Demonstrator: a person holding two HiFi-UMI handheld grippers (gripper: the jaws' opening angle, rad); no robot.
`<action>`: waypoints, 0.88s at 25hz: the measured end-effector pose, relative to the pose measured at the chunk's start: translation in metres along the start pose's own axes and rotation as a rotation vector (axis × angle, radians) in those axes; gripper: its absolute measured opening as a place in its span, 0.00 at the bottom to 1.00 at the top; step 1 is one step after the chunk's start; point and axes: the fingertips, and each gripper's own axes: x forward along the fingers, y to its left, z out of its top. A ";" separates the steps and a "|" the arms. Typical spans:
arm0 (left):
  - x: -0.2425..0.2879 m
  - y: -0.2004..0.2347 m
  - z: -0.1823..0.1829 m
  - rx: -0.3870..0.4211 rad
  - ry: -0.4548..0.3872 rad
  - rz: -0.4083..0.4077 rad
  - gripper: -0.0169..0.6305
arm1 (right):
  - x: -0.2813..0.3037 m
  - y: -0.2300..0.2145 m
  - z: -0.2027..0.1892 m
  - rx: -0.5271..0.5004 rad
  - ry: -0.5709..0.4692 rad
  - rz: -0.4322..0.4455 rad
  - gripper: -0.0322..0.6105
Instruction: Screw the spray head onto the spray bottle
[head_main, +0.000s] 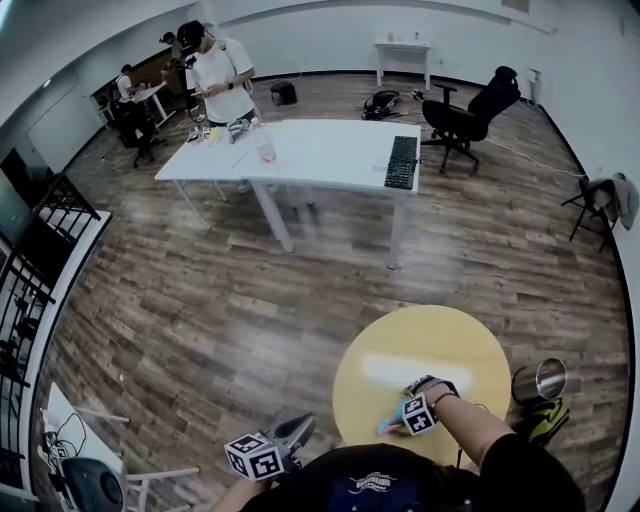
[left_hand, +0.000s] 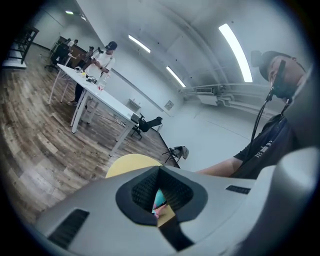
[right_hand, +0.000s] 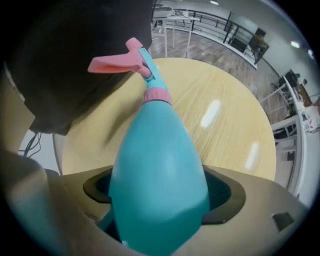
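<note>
Right gripper (head_main: 408, 415) is clamped around the fat belly of the teal plastic spray bottle (right_hand: 160, 170). The neck runs off toward 12 o'clock with the pink trigger spray head (right_hand: 131, 59) on it, all over the round yellow wooden table (right_hand: 225, 115). Left gripper (head_main: 292, 431) sits at the bottle's 8 o'clock, jaws together, empty.

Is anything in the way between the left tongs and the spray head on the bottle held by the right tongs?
Nothing visible does. The right tongs clamp the teal spray bottle over the yellow table, its pink spray head exposed at the neck. The left tongs are beside the table, holding nothing.
</note>
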 end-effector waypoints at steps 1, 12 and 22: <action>0.003 -0.004 -0.004 -0.003 0.005 0.007 0.04 | 0.002 0.001 -0.001 0.009 -0.020 0.023 0.82; 0.054 -0.084 -0.031 0.044 0.027 -0.051 0.04 | -0.081 0.029 -0.051 0.596 -0.458 -0.235 0.74; 0.173 -0.259 -0.036 0.079 0.186 -0.305 0.05 | -0.308 0.116 -0.175 0.547 -0.385 -0.848 0.74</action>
